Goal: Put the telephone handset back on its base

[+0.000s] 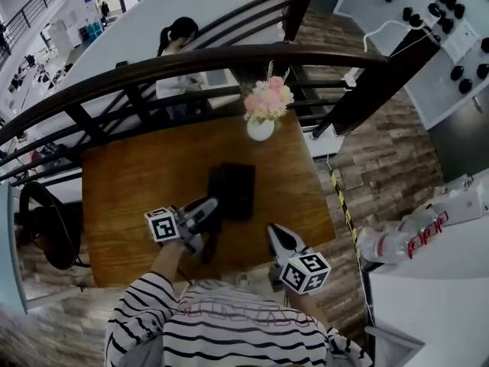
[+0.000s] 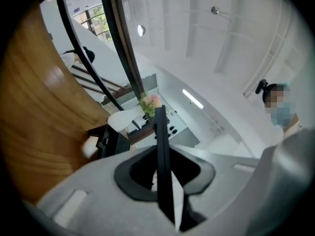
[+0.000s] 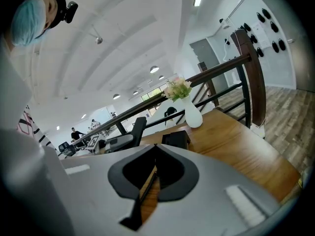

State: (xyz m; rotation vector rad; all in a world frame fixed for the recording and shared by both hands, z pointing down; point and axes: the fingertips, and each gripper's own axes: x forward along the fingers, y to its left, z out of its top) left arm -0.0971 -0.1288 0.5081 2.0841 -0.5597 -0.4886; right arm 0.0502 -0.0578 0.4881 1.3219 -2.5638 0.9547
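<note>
Head view: slim blk handset [image 1: 209, 241]; clamped in L gripper [image 1: 206, 209].

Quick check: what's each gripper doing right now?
Left gripper: jaws closed on the black handset.
Right gripper: jaws closed, empty.

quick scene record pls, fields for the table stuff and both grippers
surface: wooden table
phone base: black, mid-table
handset: black, clamped between the left gripper's jaws, by the base's left side
left gripper: shut on handset
right gripper: jaws together, empty, over the table's near edge
vase: white, pink flowers, at far edge
</note>
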